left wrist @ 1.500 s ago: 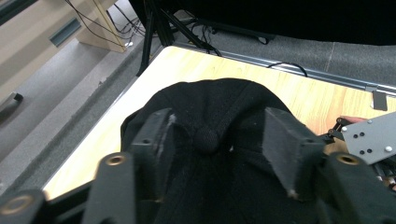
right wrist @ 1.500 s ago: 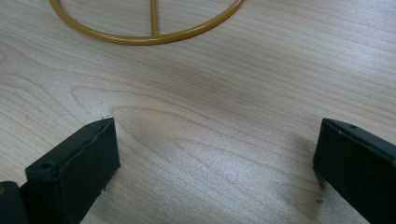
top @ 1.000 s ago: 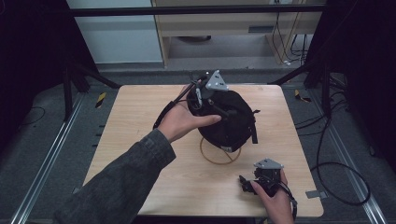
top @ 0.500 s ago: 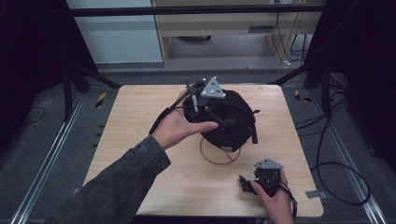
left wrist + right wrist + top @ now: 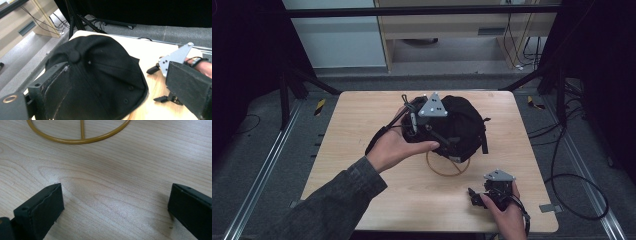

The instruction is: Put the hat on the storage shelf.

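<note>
A black cap (image 5: pixel 464 125) sits on a gold wire stand (image 5: pixel 447 169) in the middle of the wooden table (image 5: pixel 357 125). A person's left hand holds my left gripper (image 5: pixel 439 135) over the cap's near-left side, grey plate up. Its jaws have just been opening and stand wide. In the left gripper view the cap (image 5: pixel 100 75) lies between them: it lies along the left jaw and is well clear of the right one. My right gripper (image 5: pixel 477 196) rests low at the table's front right, open over bare wood (image 5: pixel 115 202), and the gold ring (image 5: pixel 80 138) lies just ahead of it.
The table's front edge (image 5: pixel 437 231) runs close under the right hand. Cables (image 5: pixel 572 185) trail on the floor to the right. A cabinet (image 5: pixel 447 30) stands behind the table, and dark frame legs (image 5: pixel 307 80) stand at its back corners.
The left hand and its gripper have slid across the cap toward the person's side. The right gripper has stayed where it was.
</note>
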Demonstrator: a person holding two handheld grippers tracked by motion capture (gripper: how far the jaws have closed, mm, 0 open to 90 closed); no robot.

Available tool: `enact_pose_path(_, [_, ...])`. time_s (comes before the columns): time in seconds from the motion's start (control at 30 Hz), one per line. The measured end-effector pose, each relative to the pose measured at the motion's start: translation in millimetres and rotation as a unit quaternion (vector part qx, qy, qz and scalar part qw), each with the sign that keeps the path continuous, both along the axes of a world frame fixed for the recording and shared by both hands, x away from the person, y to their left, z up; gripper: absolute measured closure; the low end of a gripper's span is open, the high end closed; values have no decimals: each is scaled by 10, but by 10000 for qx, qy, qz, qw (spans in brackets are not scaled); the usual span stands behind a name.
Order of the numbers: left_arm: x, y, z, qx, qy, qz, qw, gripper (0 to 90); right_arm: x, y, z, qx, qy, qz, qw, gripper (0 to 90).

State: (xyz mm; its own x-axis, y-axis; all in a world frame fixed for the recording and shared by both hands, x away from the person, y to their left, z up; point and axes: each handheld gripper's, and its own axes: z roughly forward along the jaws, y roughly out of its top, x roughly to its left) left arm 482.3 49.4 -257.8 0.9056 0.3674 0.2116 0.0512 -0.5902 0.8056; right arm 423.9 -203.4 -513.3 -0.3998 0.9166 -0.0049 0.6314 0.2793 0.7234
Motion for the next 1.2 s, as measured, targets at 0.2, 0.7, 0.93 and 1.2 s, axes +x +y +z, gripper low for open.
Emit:
enact_pose_path(0.2, [-56, 52, -41, 6, 1, 0, 10000, 55, 0, 0, 0, -1, -1, 1, 10000, 5])
enact_pose_path(0.7, [-154, 179, -120, -60, 38, 124, 9999, 51, 0, -1, 0, -8, -10, -3, 10000, 5])
enact_pose_path(0.93, [-212, 278, -150, -78, 54, 171, 9998, 47, -5, -1, 1, 8, -1, 10, 10000, 4])
enact_pose_path(1.2, [-264, 466, -211, -242, 130, 301, 9992, 48, -4, -1, 0, 5, -8, 7, 10000, 5])
